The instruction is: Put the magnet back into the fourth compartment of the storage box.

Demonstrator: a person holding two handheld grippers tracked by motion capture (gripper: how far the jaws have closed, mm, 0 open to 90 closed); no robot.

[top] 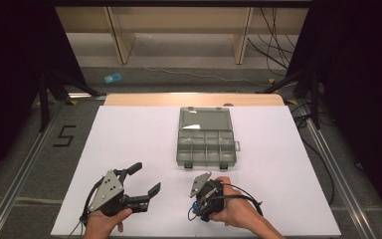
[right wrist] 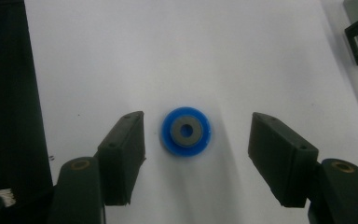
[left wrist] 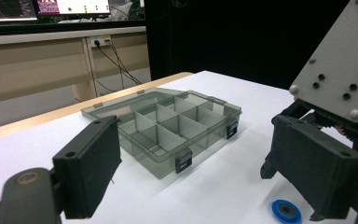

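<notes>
Black jaws of the right hand-held gripper (right wrist: 196, 158) stand apart, pointing straight down at the white surface (right wrist: 121, 56). Between them, touching neither, lies a blue disc (right wrist: 186, 131) with a grey centre, flat on the surface. This straddling pose suggests a pickup in preparation: the jaws bracket the disc on both sides so that closing would clamp it across its width. Because the disc lies flat and thin, the jaw tips probably need to reach down to the surface to catch its edge.

To the left, the left hand-held gripper (top: 144, 180) rests low near the front edge with its jaws spread wide and nothing between them. It appears parked, clear of the working area.

Beyond both, near the middle of the surface, a grey translucent compartment box (top: 206, 144) sits with its lid (top: 204, 119) folded back flat, dividers exposed. From the left gripper view its compartments look bare. No object lies between disc and box.
</notes>
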